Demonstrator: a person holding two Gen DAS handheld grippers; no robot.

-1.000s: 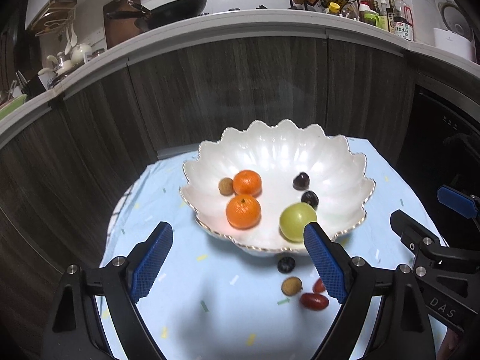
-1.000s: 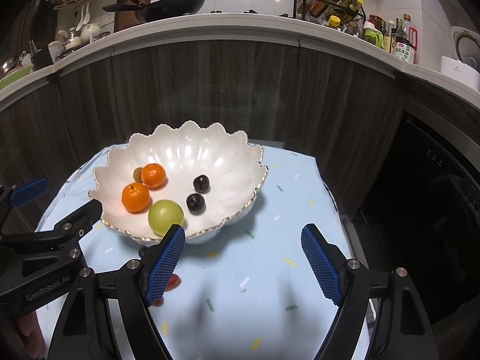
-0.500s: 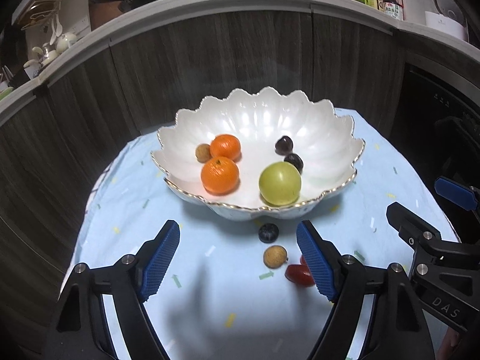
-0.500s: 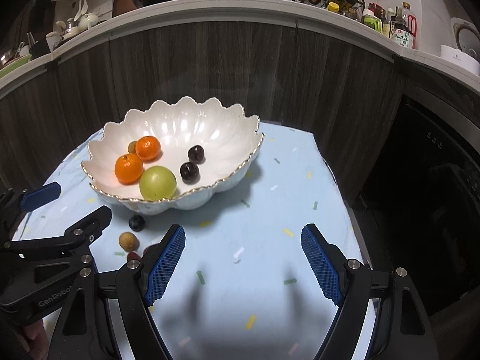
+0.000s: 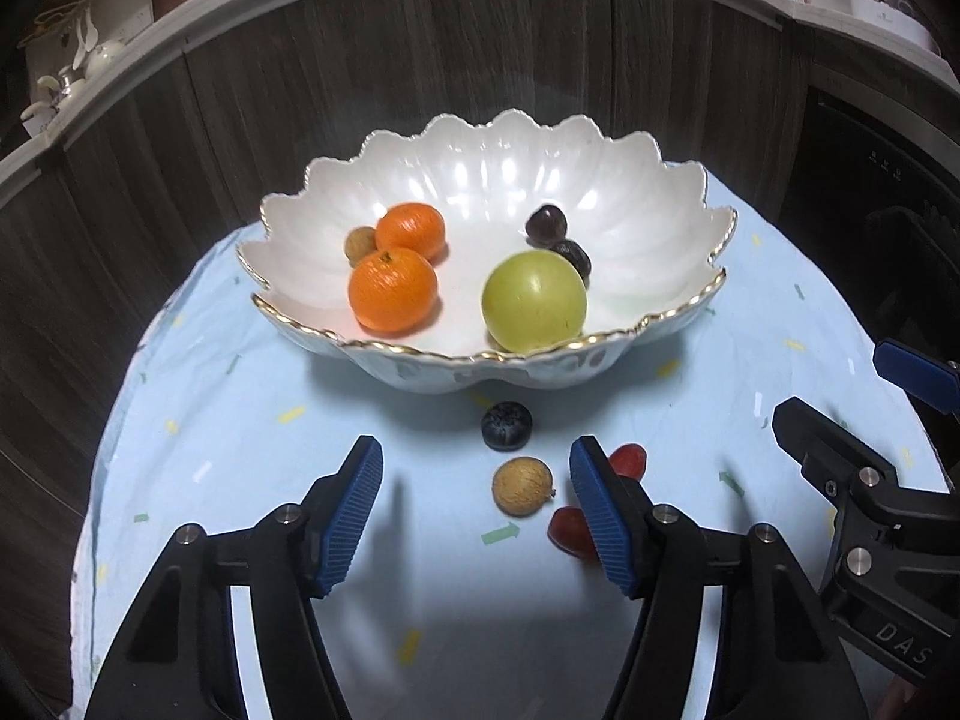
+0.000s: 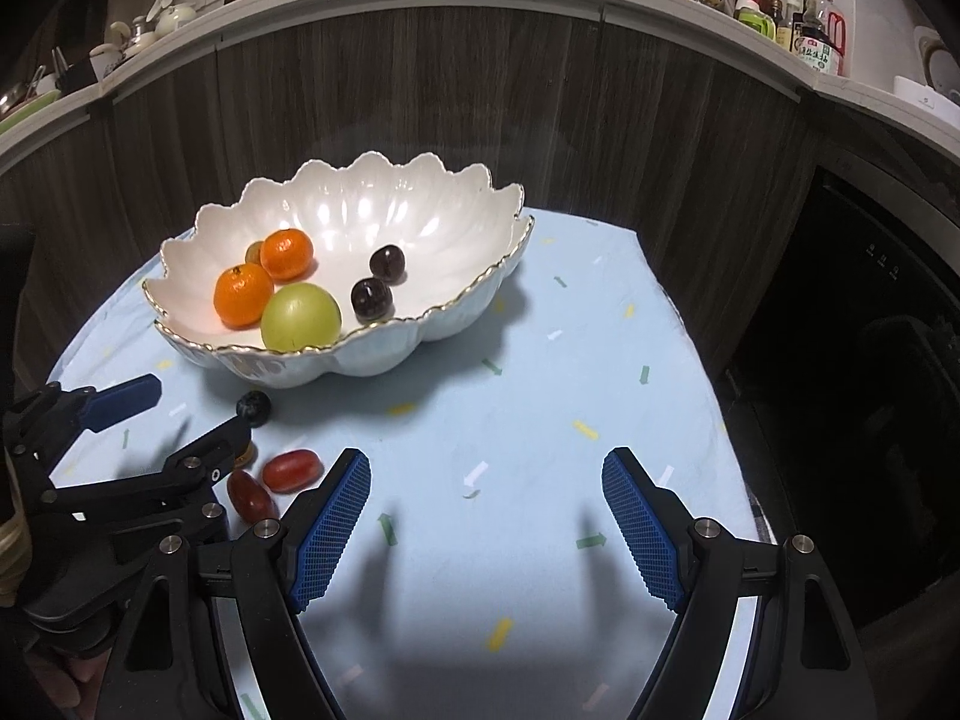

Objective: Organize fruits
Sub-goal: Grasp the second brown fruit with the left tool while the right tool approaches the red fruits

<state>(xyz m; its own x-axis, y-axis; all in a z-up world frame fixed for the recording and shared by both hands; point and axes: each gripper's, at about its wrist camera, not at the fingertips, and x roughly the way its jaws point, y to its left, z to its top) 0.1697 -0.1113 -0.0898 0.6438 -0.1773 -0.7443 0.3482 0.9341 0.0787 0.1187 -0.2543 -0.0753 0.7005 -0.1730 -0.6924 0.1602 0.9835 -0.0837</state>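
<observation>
Six fruits sit in your scalloped white bowl (image 5: 660, 324); at its 6 o'clock, four await. Left gripper (image 5: 474, 504) and right gripper (image 6: 486, 516): fingers wide, empty.

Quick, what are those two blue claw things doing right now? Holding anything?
Left gripper: open, holding nothing, above the small brown fruit on the cloth.
Right gripper: open, holding nothing, over bare cloth.

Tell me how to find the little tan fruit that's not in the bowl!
Find the white scalloped bowl on the blue cloth. Just in front of it lies a dark blueberry, and right behind that sits the tan longan, round and rough, unlike the shiny red grapes beside it.
</observation>
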